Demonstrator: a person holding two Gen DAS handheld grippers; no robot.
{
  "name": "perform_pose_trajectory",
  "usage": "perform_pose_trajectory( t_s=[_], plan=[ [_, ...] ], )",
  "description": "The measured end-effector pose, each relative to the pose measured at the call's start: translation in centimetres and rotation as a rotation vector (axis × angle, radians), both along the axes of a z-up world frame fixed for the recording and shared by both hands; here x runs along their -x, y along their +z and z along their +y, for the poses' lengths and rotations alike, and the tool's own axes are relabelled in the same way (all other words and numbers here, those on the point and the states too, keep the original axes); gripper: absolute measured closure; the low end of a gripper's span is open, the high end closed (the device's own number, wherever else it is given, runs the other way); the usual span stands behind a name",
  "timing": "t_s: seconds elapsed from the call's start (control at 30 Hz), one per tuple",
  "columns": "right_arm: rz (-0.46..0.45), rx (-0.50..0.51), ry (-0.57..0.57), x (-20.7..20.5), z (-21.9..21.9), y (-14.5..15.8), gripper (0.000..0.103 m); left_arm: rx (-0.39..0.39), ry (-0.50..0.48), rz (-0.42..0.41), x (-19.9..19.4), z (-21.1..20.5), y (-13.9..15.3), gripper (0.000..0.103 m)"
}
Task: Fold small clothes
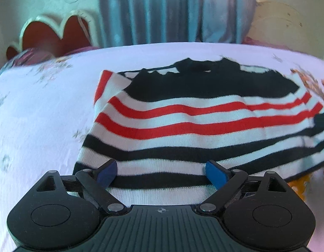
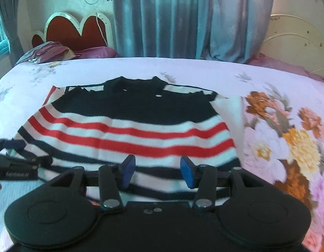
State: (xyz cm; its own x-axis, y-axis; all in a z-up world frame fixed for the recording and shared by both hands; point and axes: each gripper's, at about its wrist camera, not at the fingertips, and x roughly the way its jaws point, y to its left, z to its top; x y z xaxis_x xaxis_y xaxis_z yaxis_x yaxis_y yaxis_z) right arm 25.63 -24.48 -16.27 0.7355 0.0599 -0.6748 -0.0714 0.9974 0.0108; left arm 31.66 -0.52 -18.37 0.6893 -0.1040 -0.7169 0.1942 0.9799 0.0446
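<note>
since both grippers sit right over the near hem with nothing pinched, the main risk i see is a sloppy grab. the striped sweater (image 2: 128, 126) lies flat on the bed (image 2: 225, 71), collar toward the far edge by the curtain (image 2: 183, 21), hem toward the near edge, and it looks like it's already folded in at the sides, with a red-striped bit poking out at its far left corner. the left gripper (image 1: 162, 173) has its blue pads spread wide over the black and white stripes near the hem, no cloth between them that i can see. the right gripper (image 2: 156, 171) is spread too, narrower, hovering over the same hem area closer to the flowery side of the bedsheet, also holding nothing. if either one comes down and only catches the top layer of knit, i'd guess the fold underneath slides apart and the tucked sides flop back out. grabbing unevenly, one side further in than the other, would likely give a crooked fold line across the stripes. the bedsheet is soft too, so a pad could snag it along with the sweater. as for writing, there's some pale lettering on the side of the left gripper in the right wrist view, but it's too blurry to read. no brand or label shows on the sweater.
</note>
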Motion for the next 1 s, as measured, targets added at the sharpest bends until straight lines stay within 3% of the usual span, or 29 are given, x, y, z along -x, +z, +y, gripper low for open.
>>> perform_pose_trajectory(
  t_s=[0.07, 0.2, 0.27, 0.4, 0.7, 0.8, 0.87, 0.93, 1.0],
  plan=[
    [0.008, -0.025, 0.028, -1.0, 0.1, -0.6, 0.057, 0.04, 0.036, 0.025, 0.5, 0.5, 0.3, 0.013],
    [0.055, 0.066, 0.086, -2.0, 0.7, -2.7, 0.057, 0.149, 0.126, 0.081, 2.0, 1.8, 0.5, 0.013],
    [0.085, 0.05, 0.103, -2.0, -0.2, -3.7, 0.057, 0.205, 0.168, 0.111, 2.5, 2.4, 0.1, 0.013],
    [0.067, -0.033, 0.115, -1.4, -1.8, -3.0, 0.056, 0.428, 0.296, 0.19, 2.9, 4.4, -1.6, 0.013],
    [0.015, -0.077, 0.184, -1.9, -0.5, -1.7, 0.055, 0.751, 0.429, 0.078, 1.6, 7.2, -4.1, 0.013],
    [0.022, -0.1, 0.164, -3.3, 0.2, -1.8, 0.054, 0.801, 0.434, 0.032, 0.7, 7.6, -4.6, 0.013],
    [0.014, -0.116, 0.149, -4.2, 0.8, -1.8, 0.055, 0.807, 0.436, 0.005, 0.2, 7.6, -4.8, 0.023],
    [0.002, -0.092, 0.134, -5.1, 1.9, -1.9, 0.054, 0.827, 0.459, -0.01, -0.2, 8.0, -5.3, 0.044],
    [0.0, -0.08, 0.131, -6.0, 2.9, -2.2, 0.055, 0.863, 0.481, -0.009, -0.5, 8.7, -5.8, 0.055]
  ],
)
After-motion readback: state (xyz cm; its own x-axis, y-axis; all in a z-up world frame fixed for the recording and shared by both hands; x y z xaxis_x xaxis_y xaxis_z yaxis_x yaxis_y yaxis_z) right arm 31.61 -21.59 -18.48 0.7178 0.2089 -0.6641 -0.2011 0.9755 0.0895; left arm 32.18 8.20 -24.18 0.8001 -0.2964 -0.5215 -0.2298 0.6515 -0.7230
